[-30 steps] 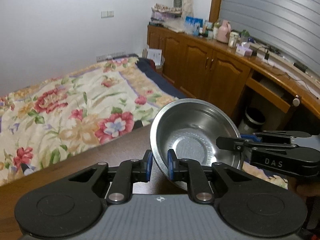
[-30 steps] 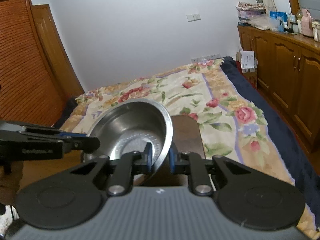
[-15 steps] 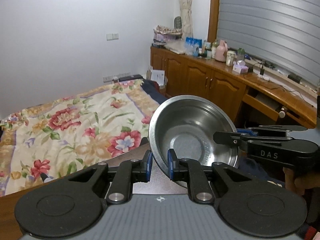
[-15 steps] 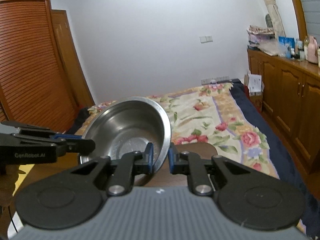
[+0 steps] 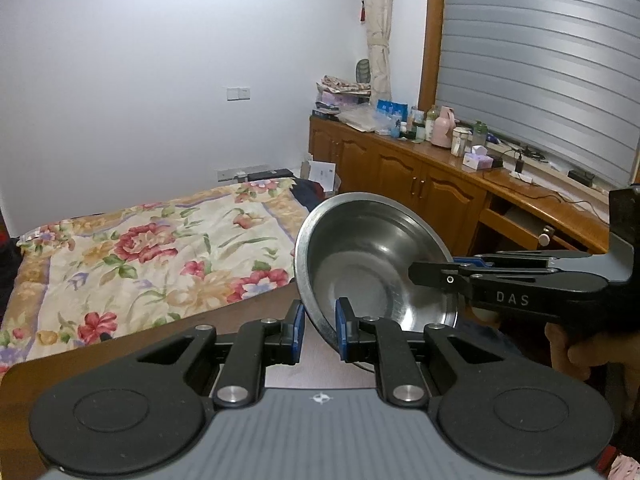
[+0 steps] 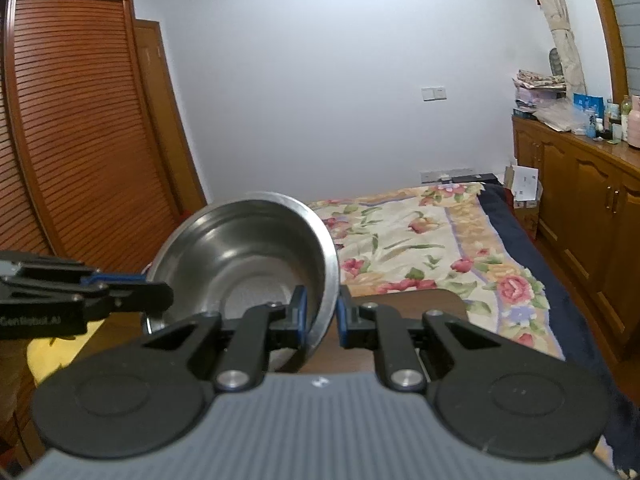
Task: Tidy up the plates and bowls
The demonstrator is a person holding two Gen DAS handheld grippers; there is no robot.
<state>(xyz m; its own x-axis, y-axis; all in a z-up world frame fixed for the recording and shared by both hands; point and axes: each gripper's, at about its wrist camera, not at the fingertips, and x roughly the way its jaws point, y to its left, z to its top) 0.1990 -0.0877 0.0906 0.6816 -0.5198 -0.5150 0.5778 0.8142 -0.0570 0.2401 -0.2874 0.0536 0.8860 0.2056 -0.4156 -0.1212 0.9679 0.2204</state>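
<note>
Above tabletop (image 5: 280, 300) | steel bowl (image 5: 372, 256) tilted | left claw (image 5: 318, 330) pinched near rim | right claw (image 6: 322, 316) pinched opposite rim

One steel bowl (image 5: 372, 264), two grippers, one bed (image 5: 152, 256), one long wooden cabinet (image 5: 420, 184).
</note>
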